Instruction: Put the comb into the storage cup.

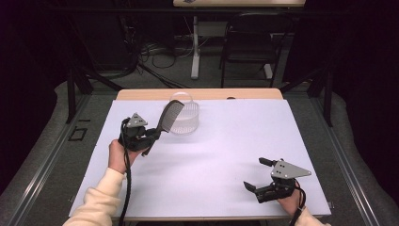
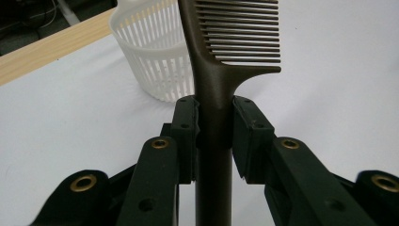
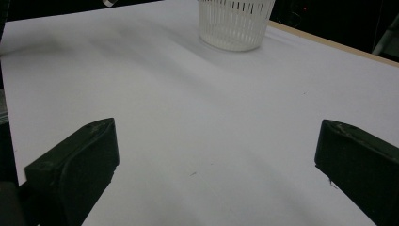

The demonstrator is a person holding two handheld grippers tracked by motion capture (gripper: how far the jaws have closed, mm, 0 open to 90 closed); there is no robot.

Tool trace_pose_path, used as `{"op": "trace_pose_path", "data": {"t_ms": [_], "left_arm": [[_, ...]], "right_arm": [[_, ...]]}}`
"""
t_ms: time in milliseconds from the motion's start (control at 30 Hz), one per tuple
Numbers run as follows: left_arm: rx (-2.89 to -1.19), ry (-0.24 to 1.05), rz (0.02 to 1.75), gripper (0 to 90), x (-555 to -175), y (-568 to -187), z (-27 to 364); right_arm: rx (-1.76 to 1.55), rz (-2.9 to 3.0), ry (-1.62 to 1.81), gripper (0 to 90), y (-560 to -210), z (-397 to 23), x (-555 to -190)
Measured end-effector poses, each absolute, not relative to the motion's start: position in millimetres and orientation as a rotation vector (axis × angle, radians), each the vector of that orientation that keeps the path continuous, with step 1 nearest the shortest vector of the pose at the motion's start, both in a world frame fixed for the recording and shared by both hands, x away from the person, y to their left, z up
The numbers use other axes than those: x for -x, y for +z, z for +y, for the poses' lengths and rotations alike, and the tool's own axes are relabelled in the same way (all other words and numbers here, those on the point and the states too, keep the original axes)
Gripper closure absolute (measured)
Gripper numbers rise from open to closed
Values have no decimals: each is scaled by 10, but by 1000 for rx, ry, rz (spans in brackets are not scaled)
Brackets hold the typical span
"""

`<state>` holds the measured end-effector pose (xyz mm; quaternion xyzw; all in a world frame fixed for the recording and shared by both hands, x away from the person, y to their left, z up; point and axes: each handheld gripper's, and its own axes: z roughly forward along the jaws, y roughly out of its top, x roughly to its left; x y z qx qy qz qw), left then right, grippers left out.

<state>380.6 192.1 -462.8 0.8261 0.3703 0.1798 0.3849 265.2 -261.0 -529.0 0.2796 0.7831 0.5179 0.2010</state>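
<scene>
A dark brown comb (image 1: 170, 117) is held up off the table by its handle, with my left gripper (image 1: 151, 136) shut on it. In the left gripper view both pads clamp the comb's handle (image 2: 214, 122), and its teeth point to the right. Just beyond the comb stands a white slotted basket (image 1: 186, 118), upright near the table's far edge; its wall (image 2: 155, 52) rises behind the comb's spine. Low on the right side of the table my right gripper (image 1: 256, 175) stands open with nothing between its fingers (image 3: 75, 162). The basket (image 3: 235, 23) lies far ahead of it.
A white sheet (image 1: 211, 155) covers the wooden table (image 1: 197, 94). Beyond the table stand a dark chair (image 1: 249, 42), a white table leg (image 1: 195, 47) and loose cables on the floor. Black stand legs flank the table's far corners.
</scene>
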Motion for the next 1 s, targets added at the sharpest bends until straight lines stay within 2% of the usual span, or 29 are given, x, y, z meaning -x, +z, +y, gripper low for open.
{"op": "trace_pose_path", "data": {"t_ms": [1000], "left_arm": [[-2083,506,953,723,-3985,-4528,1913]], "right_arm": [[-782,2186,1442,0,-5295,-2613,-2661]]}}
